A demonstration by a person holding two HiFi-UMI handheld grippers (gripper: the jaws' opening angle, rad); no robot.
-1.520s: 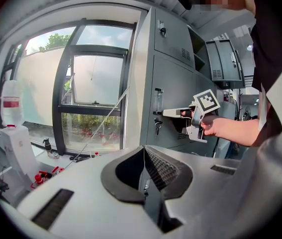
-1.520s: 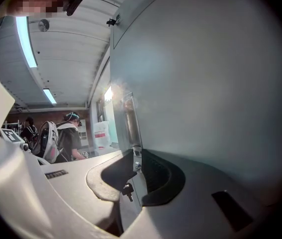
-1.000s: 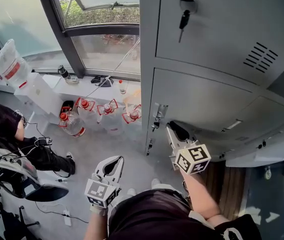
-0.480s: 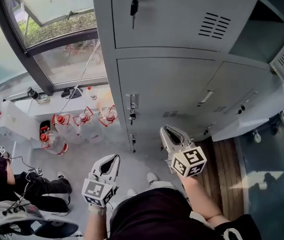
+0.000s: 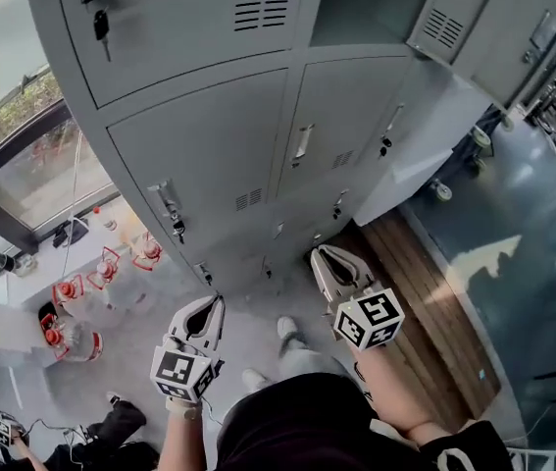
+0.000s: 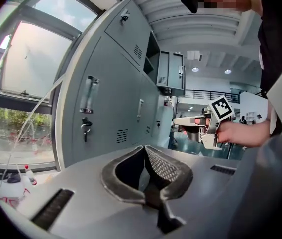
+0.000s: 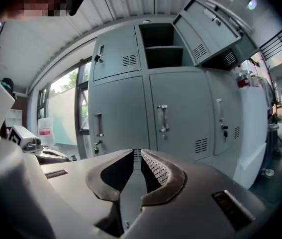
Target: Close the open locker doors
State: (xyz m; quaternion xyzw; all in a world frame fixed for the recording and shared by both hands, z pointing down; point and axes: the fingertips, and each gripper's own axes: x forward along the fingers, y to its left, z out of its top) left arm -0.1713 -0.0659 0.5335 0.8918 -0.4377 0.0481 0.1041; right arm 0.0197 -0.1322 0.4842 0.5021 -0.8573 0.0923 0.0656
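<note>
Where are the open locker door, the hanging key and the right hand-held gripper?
open locker door (image 7: 206, 30): right gripper view, middle of its panel.
hanging key (image 5: 101, 25): head view, on the key's shaft.
right hand-held gripper (image 5: 327, 258): head view, midway between its fingertips.

Clear floor (image 5: 130, 361) before lockers (image 5: 209, 155); open door (image 5: 474, 27) juts out at upper right.

Left claw (image 5: 216, 302) closed, right claw (image 5: 326, 254) closed
</note>
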